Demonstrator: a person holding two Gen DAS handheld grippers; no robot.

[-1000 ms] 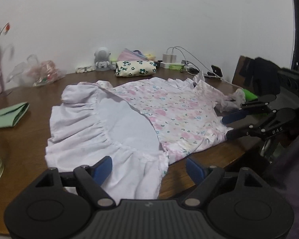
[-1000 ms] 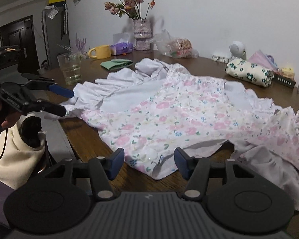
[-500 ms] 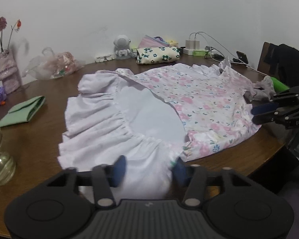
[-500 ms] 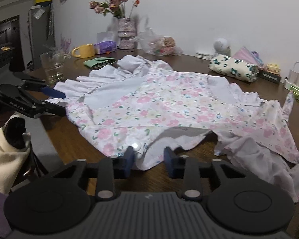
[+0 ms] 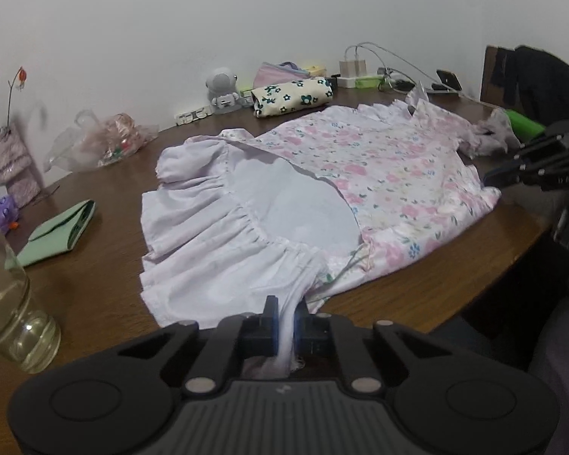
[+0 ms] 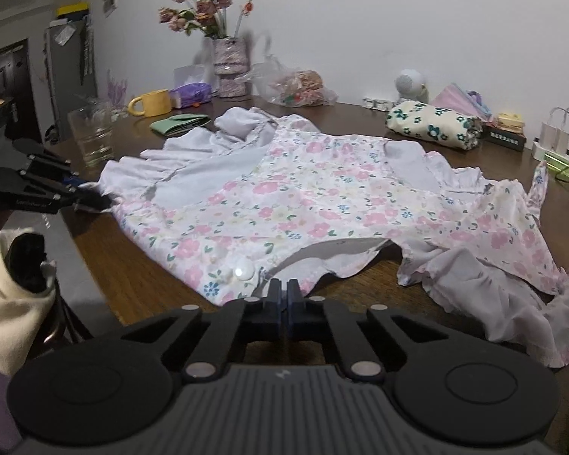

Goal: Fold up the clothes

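Note:
A child's dress (image 5: 360, 174) lies spread on the brown table (image 5: 95, 284), with a pink floral front and a pale lilac ruffled skirt. My left gripper (image 5: 286, 314) is shut on the lilac ruffle at the near hem, and fabric is bunched between its blue pads. In the right wrist view the dress (image 6: 303, 197) spreads across the table (image 6: 132, 273). My right gripper (image 6: 283, 292) is shut on its floral near edge, beside a white button (image 6: 242, 273). Each gripper shows in the other's view: the right one (image 5: 512, 176) at the floral side, the left one (image 6: 91, 199) at the lilac ruffle.
A drinking glass (image 5: 7, 303) stands near left, with a folded green cloth (image 5: 57, 233) behind it. Along the wall are a plastic bag (image 5: 106, 140), a rolled floral cloth (image 5: 292, 96), chargers (image 5: 354, 66), a flower vase (image 6: 229, 68) and a yellow mug (image 6: 151, 103). A chair with dark clothing (image 5: 527, 76) stands far right.
Both grippers went from wide open to shut, each closing on the dress edge in front of it. The left view rolled a little; the dress itself has barely shifted.

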